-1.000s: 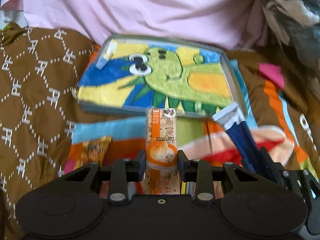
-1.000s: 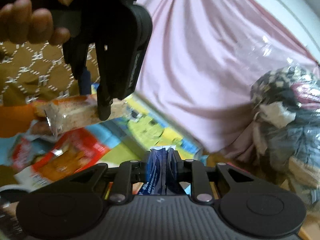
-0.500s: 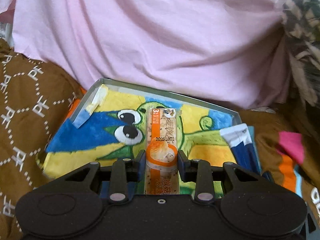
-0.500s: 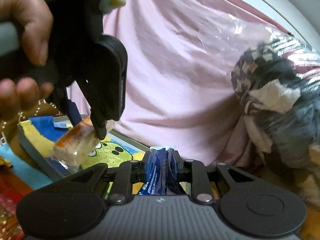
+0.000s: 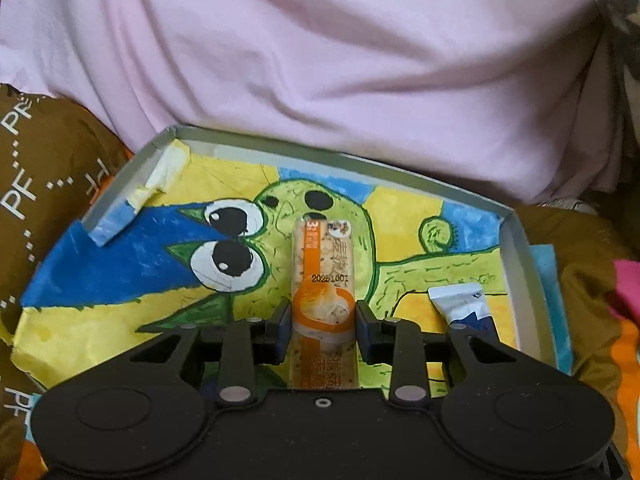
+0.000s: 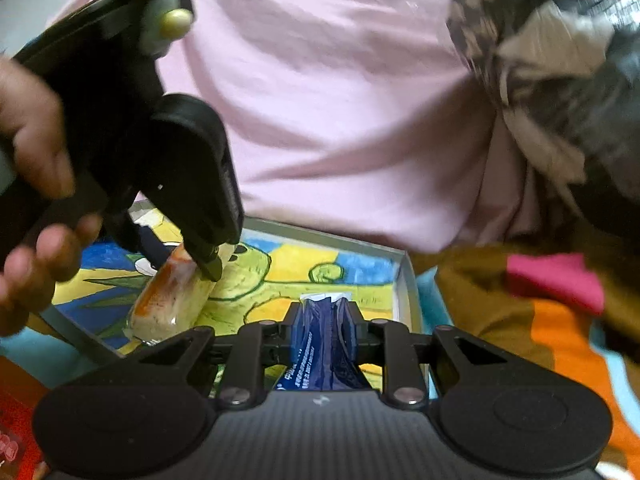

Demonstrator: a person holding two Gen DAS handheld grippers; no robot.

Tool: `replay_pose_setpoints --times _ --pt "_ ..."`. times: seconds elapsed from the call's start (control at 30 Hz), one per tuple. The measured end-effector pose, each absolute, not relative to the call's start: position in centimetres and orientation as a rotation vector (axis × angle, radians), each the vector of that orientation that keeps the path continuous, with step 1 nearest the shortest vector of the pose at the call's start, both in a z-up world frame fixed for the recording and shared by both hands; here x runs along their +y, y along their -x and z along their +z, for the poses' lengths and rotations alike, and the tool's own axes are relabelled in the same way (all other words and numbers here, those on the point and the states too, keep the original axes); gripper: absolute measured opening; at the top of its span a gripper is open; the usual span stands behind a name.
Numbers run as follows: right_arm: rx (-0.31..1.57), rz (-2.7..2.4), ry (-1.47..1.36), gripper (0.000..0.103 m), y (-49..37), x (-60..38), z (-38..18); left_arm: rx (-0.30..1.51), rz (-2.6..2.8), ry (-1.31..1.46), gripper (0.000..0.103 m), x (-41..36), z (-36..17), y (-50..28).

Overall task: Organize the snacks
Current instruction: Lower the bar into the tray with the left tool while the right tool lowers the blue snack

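Tongs of the left hand (image 5: pixel 323 318) were clamped on an orange-banded snack bar (image 5: pixel 322 280), held at centre frame over the painted tray (image 5: pixel 524 248). The right tongs (image 6: pixel 323 334) gripped a dark blue snack packet (image 6: pixel 322 338), low at centre above the tray's right end. Behind the tray, across the upper frame, lay pink bedding (image 5: pixel 320 60); brown patterned fabric (image 5: pixel 36 184) sat at left.

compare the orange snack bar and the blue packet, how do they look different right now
The orange snack bar is clear-wrapped, so its pale filling shows; the blue packet is opaque dark blue with a white crimped end. The bar stays plump and straight in the left claw; the packet is creased and pinched in the right claw. Both are held over the painted tray.
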State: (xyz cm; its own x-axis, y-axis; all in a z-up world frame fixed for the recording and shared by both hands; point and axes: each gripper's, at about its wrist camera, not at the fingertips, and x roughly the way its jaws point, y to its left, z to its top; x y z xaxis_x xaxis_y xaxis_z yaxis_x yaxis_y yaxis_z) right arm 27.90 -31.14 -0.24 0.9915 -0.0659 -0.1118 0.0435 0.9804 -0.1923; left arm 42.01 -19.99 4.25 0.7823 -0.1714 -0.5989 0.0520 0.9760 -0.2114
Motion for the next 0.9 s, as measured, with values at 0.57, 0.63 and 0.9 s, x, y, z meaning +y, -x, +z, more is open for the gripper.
replay_pose_setpoints --times 0.57,0.63,0.9 --pt "0.103 -0.063 0.154 0.082 -28.4 -31.3 -0.2 0.614 -0.095 0.183 0.074 -19.5 4.5 -40.5" --pt "0.095 -0.066 0.151 0.089 -28.0 -31.2 0.1 0.604 -0.093 0.190 0.080 -19.1 4.8 -39.9" --pt "0.077 -0.078 0.102 0.103 -25.6 -31.0 2.2 0.551 -0.077 0.219 0.097 -16.8 6.0 -36.5"
